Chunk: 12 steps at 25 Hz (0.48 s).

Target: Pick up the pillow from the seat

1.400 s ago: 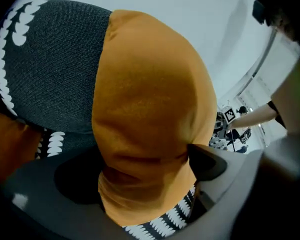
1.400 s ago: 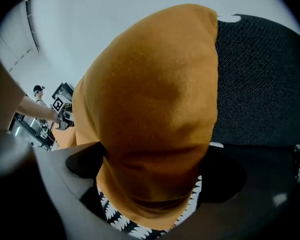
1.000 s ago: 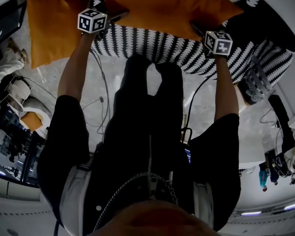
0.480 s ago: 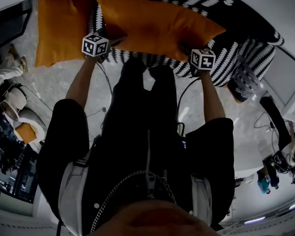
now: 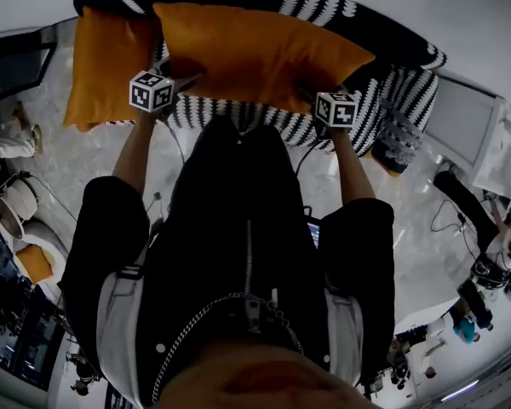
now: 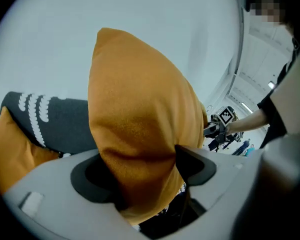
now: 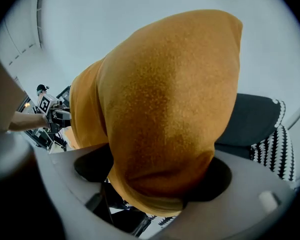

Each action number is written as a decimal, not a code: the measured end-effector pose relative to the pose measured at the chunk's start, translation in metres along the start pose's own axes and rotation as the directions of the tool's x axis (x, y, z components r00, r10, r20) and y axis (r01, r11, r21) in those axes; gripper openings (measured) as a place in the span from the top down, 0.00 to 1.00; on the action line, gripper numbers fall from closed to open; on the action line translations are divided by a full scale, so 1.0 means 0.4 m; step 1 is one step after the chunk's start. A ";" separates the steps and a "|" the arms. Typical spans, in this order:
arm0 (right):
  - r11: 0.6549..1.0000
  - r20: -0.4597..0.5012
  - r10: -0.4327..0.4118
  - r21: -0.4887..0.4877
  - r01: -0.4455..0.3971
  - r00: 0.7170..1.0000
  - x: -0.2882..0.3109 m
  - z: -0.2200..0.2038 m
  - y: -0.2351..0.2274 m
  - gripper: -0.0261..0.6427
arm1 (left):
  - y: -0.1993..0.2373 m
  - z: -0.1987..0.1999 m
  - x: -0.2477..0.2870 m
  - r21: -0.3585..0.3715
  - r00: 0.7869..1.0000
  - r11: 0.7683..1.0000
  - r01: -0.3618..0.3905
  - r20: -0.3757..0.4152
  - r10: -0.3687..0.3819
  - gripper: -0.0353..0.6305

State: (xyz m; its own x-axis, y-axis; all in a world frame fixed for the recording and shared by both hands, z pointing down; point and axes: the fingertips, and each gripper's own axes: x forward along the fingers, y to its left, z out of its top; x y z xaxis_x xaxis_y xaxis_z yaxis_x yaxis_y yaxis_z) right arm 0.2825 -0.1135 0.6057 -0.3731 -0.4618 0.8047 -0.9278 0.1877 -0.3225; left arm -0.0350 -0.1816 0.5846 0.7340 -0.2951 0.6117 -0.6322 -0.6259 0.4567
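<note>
Two orange pillows are showing at one black-and-white patterned seat (image 5: 383, 92): a raised pillow (image 5: 255, 54) and a second pillow (image 5: 102, 66) (leaning at the seat's left end). Two grippers are appearing: the left gripper (image 6: 147, 176) and the right gripper (image 7: 155, 181).

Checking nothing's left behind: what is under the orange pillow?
Below the orange pillow shows the black-and-white patterned seat, with a second orange cushion beside it. The seat surface directly behind the pillow is covered.

No readable text, label, brand, number or sign on anything in any view
</note>
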 end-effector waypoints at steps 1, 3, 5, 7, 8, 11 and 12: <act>1.000 0.021 -0.003 -0.003 0.003 1.000 -0.020 0.021 0.005 0.29 | -0.012 0.031 -0.016 0.021 1.000 1.000 -0.006 0.018 0.005 0.38; 1.000 0.069 -0.004 -0.013 0.005 0.998 -0.063 0.069 0.019 0.29 | -0.033 0.097 -0.052 0.062 0.998 0.998 -0.018 0.057 0.014 0.38; 0.999 0.123 -0.006 -0.033 0.010 0.992 -0.106 0.124 0.034 0.29 | -0.052 0.162 -0.087 0.099 0.995 0.995 -0.032 0.098 0.022 0.38; 0.998 0.172 -0.006 -0.057 0.016 0.985 -0.148 0.175 0.046 0.29 | -0.073 0.216 -0.117 0.126 0.990 0.991 -0.048 0.135 0.031 0.38; 0.997 0.196 -0.005 -0.070 0.019 0.981 -0.168 0.202 0.049 0.29 | -0.083 0.243 -0.131 0.139 0.988 0.989 -0.057 0.154 0.035 0.38; 0.993 0.275 0.004 -0.115 0.029 0.961 -0.231 0.300 0.062 0.29 | -0.108 0.342 -0.179 0.184 0.975 0.980 -0.078 0.221 0.036 0.38; 0.991 0.298 0.008 -0.129 0.032 0.954 -0.255 0.331 0.071 0.29 | -0.117 0.374 -0.199 0.197 0.969 0.977 -0.084 0.243 0.034 0.38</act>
State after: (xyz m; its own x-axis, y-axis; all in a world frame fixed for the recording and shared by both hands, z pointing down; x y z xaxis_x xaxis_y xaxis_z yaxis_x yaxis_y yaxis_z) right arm 0.2939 -0.1759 0.4486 -0.3645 -0.6977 0.6168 -0.9311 0.2829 -0.2302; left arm -0.0267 -0.2369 0.4179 0.7500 -0.4829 0.4520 -0.6304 -0.7288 0.2674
